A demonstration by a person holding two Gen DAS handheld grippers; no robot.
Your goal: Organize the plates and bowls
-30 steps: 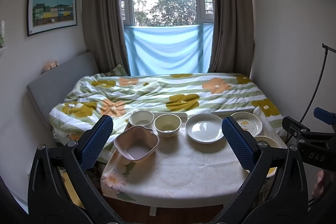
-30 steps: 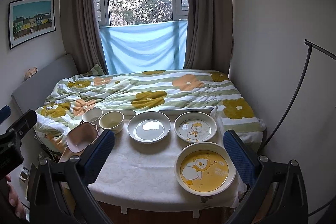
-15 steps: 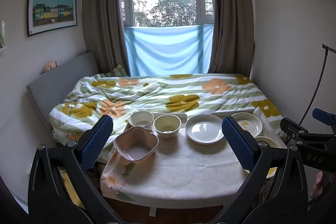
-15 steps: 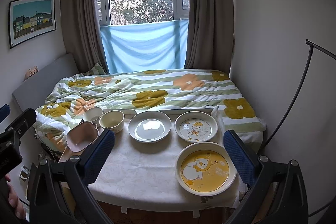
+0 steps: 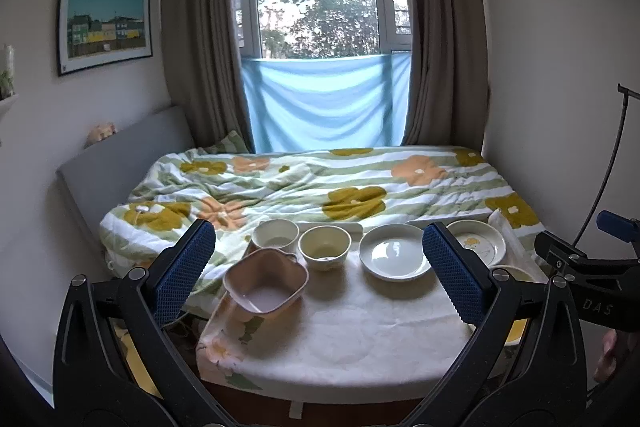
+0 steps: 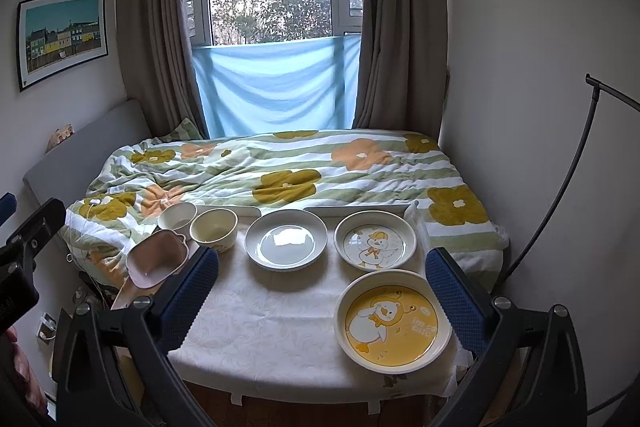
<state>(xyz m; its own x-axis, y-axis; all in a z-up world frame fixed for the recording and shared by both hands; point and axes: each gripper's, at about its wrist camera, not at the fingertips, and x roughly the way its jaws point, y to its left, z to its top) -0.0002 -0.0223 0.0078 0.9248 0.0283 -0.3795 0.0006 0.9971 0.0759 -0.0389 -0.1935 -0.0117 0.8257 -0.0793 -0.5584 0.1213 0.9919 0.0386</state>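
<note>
On a small table with a white cloth (image 6: 264, 319) stand a pink square bowl (image 5: 266, 281) (image 6: 157, 263), a white bowl (image 5: 275, 235) (image 6: 177, 215), a cream bowl (image 5: 325, 247) (image 6: 213, 229), a plain white plate (image 5: 394, 257) (image 6: 285, 244), a white duck plate (image 6: 375, 239) (image 5: 476, 242) and a yellow duck plate (image 6: 394, 321). My left gripper (image 5: 318, 273) is open and empty, held back above the table's near edge. My right gripper (image 6: 320, 297) is open and empty, also above the near edge. Neither touches anything.
A bed with a flowered quilt (image 6: 280, 167) lies right behind the table. A window with curtains (image 6: 276, 39) is beyond it. A black stand pole (image 6: 576, 167) curves along the right wall. The other gripper's body shows at the edge of each view.
The views have shifted only very slightly. The dishes have not moved and both grippers stay open.
</note>
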